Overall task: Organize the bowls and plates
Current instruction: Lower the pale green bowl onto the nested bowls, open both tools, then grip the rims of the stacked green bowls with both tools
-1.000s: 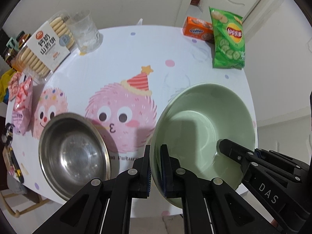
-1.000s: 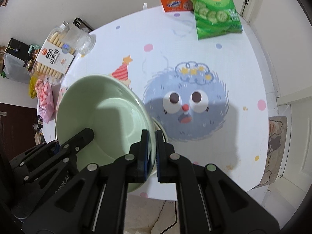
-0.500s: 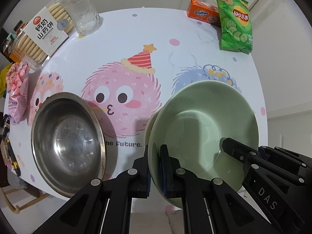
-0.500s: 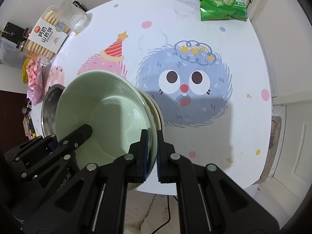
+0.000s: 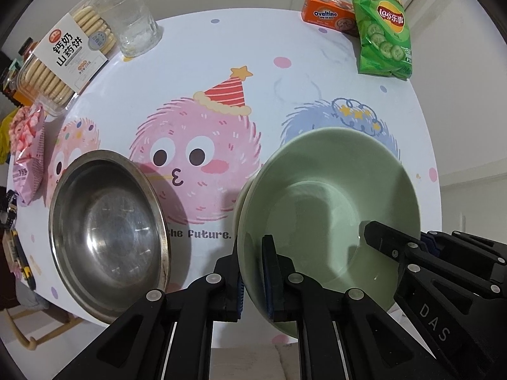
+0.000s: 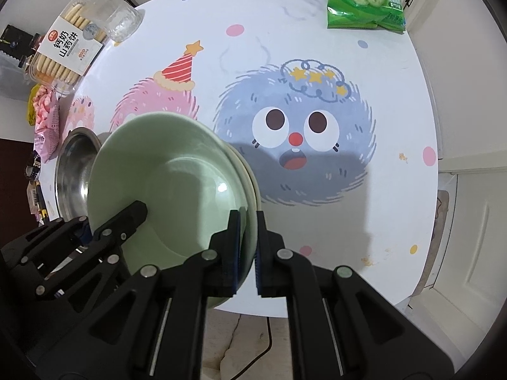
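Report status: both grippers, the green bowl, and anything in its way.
Left gripper and right gripper shut on opposite rims of green bowl. Pale dish directly beneath. Steel bowl beside, clear.

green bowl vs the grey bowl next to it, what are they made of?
Green bowl: likely glazed ceramic, though melamine is possible; smooth, uniform colour with a glossy highlight. Grey bowl: looks like stainless steel; brushed, scuffed, mirror-like reflections and a thin rolled rim.

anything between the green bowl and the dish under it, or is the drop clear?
Nothing visible in the way. The green bowl, gripped at opposite rims by the left gripper and right gripper, sits directly over the pale dish beneath. The steel bowl stands apart, to the side.
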The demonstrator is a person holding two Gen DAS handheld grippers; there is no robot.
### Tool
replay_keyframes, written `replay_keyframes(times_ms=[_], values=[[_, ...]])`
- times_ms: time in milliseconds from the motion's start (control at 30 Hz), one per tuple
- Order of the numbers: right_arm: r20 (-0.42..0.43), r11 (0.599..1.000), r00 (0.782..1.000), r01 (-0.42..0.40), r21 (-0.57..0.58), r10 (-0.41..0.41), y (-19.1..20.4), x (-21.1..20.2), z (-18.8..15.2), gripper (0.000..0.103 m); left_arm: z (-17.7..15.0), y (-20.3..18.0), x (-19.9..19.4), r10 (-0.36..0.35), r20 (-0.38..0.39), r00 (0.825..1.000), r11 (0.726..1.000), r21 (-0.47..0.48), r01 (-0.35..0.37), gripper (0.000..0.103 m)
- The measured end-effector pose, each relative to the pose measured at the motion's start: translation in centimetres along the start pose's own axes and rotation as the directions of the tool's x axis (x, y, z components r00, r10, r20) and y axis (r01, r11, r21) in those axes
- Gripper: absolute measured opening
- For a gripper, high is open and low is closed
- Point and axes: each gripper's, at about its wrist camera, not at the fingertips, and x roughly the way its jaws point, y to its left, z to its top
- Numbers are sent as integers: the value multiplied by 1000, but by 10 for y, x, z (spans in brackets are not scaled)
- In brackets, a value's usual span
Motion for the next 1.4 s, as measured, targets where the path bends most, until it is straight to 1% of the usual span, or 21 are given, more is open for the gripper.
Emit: replay_keyframes(times_ms=[133, 267, 367, 400, 433, 467, 567, 667, 733, 767, 800, 833, 867, 933, 967, 1033, 1100, 1133, 1233, 1300, 1400], values=[[-10, 1000, 1000, -22, 22, 22, -5, 2, 0, 10, 0, 0, 0, -16, -5, 1000, 1000, 2, 16, 16], [-8, 999, 1000, -27, 20, 27, -5, 2, 0, 10, 0, -2, 0, -26, -7, 1000, 1000, 6, 26, 22], [-11, 999, 999, -32, 29, 32, -6, 3, 1, 10, 1, -2, -1, -39, -14, 999, 999, 0, 39, 30], [-11, 999, 999, -32, 29, 32, -6, 3, 1, 10, 1, -3, -3, -35, -10, 999, 999, 2, 35, 38], [-12, 999, 999, -42, 31, 42, -6, 3, 1, 14, 2, -3, -5, -26, -2, 1000, 1000, 2, 26, 40], [-11, 999, 999, -40, 33, 40, -7, 3, 1, 14, 2, -3, -7, -26, 5, 1000, 1000, -1, 26, 41], [-10, 999, 999, -35, 27, 36, -6, 3, 1, 14, 2, 1, -11, -38, 14, 999, 999, -12, 39, 48], [-9, 998, 999, -51, 40, 51, -6, 1, 0, 14, 0, 6, -14, -52, 21, 998, 998, -26, 53, 58], [4, 997, 998, -59, 47, 59, -7, -3, 0, 15, -2, 11, -15, -70, 24, 997, 997, -40, 71, 72], [11, 997, 998, -63, 45, 62, -8, -7, 0, 15, -3, 13, -16, -78, 25, 997, 996, -46, 79, 75], [20, 997, 998, -67, 45, 66, -9, -11, 0, 21, -4, 16, -18, -92, 28, 995, 994, -56, 93, 78], [28, 996, 997, -71, 48, 69, -12, -14, 0, 30, -6, 19, -19, -107, 29, 994, 992, -66, 109, 82], [38, 996, 996, -77, 53, 75, -15, -19, 1, 36, -7, 20, -20, -115, 30, 993, 990, -75, 117, 85], [53, 993, 994, -95, 65, 91, -23, -27, 1, 57, -11, 26, -21, -153, 31, 988, 983, -101, 155, 89], [56, 992, 993, -108, 71, 104, -27, -29, 0, 61, -12, 27, -20, -168, 28, 985, 979, -110, 170, 90], [66, 984, 988, -149, 96, 143, -36, -32, -2, 78, -14, 28, -18, -179, 19, 984, 977, -116, 180, 103], [71, 976, 982, -181, 122, 174, -44, -34, -2, 87, -18, 28, -15, -194, 15, 981, 975, -109, 195, 103], [70, 973, 980, -193, 129, 186, -47, -33, -2, 89, -19, 27, -13, -199, 10, 980, 974, -109, 199, 103], [70, 965, 975, -218, 144, 210, -52, -30, -2, 90, -21, 25, -5, -226, -14, 974, 968, -115, 223, 103], [70, 961, 972, -231, 155, 223, -53, -27, -1, 90, -21, 25, 1, -264, -19, 964, 955, -141, 259, 103], [57, 967, 978, -207, 146, 201, -49, -18, 0, 90, -19, 25, 11, -257, -35, 966, 955, -161, 249, 103]])
